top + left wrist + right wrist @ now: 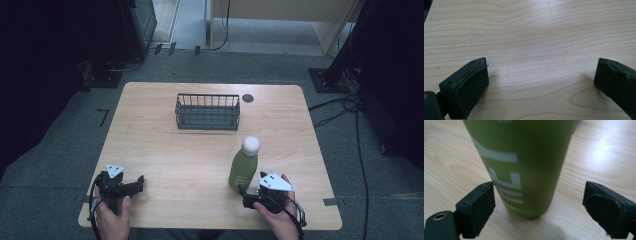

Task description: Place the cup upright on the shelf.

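A green bottle with a white cap stands upright on the wooden table, toward the front right. My right gripper sits low just in front of it, held by a hand. In the right gripper view the bottle with pale lettering stands between the jaws of the right gripper. The left jaw is at the bottle's side and the right jaw stands apart from it, so the gripper is open. My left gripper rests at the front left. Its jaws are wide open over bare wood.
A dark wire basket stands at the back middle of the table, with nothing seen inside it. A small dark round disc lies right of it. Cables run over the floor to the right of the table.
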Motion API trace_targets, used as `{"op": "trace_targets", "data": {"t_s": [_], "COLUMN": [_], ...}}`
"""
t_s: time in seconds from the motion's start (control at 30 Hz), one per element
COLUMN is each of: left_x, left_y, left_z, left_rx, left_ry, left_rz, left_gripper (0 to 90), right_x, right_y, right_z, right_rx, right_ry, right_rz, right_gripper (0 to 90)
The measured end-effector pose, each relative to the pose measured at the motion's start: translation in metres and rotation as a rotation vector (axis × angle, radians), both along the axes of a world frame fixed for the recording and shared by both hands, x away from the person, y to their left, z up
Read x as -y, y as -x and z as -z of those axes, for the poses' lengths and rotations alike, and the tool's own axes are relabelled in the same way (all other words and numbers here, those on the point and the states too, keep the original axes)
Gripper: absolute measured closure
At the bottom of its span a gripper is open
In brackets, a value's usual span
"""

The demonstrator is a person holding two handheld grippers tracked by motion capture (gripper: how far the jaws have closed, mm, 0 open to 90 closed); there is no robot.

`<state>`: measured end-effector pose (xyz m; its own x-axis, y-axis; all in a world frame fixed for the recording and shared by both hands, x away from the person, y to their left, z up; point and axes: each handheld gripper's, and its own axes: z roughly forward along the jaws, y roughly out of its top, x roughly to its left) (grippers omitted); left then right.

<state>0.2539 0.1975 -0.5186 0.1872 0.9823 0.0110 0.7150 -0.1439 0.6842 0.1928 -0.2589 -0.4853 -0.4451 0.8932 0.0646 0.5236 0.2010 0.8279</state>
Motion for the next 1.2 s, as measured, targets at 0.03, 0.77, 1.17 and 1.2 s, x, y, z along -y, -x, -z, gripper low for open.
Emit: {"op": "trace_targets", "data": {"t_s": [0.03,0.77,1.17,1.2], "left_x": [0.0,0.0,0.0,0.0], "left_y": [0.0,0.0,0.0,0.0], "left_z": [0.0,0.0,0.0,0.0], "left_rx": [0.0,0.001,0.001,0.002], "left_ry": [0.0,0.0,0.001,0.001], "left_rz": [0.0,0.0,-0.001,-0.001], "left_gripper": [0.0,0.0,0.0,0.0], "right_x": [-0.001,-0.013,-0.017,-0.017], "right_y": [-0.001,-0.017,-0.023,-0.024], "right_z": [-0.001,-0.029,-0.045,-0.046], "right_rx": [0.002,0.026,0.057,0.063], "right_ry": [-0.004,-0.099,-0.1,-0.101], "right_rz": [-0.004,-0.033,-0.031,-0.032], "right_gripper": [11.3,17.7,17.6,17.6]}}
